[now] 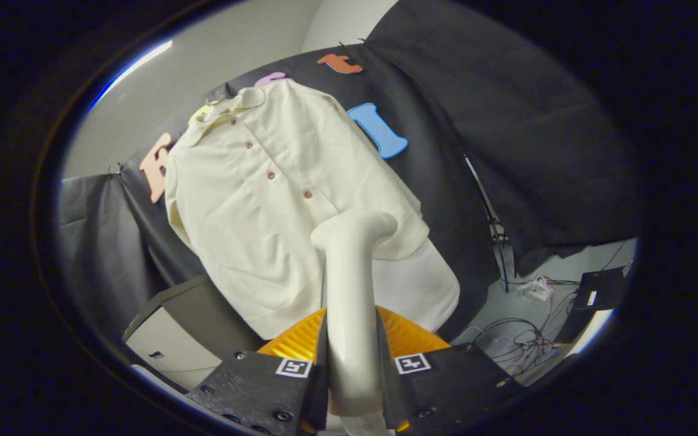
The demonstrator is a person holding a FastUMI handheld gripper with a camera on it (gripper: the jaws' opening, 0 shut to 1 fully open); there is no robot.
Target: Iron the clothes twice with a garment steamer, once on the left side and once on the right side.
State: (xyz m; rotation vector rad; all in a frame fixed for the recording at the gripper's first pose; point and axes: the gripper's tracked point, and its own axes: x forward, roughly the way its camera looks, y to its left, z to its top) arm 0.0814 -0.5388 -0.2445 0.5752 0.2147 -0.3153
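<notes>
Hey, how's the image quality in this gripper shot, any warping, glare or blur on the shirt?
Gripper view: strong fisheye warping bends the hanging shirt and the booth wall; light is soft and even, with a bright streak of glare on the wall behind; the shirt's buttons read sharp, while the steamer, clamped between the tongs, looks slightly soft up close, its head against the shirt's lower part.

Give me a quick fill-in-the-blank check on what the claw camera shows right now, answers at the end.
1. The claw is shut on the handle of the garment ____.
2. The steamer has its head up against the cream ____.
3. The shirt hangs in front of the booth's black ____.
4. Down its front runs a row of ____.

Answers: steamer; shirt; cloth; buttons
</notes>
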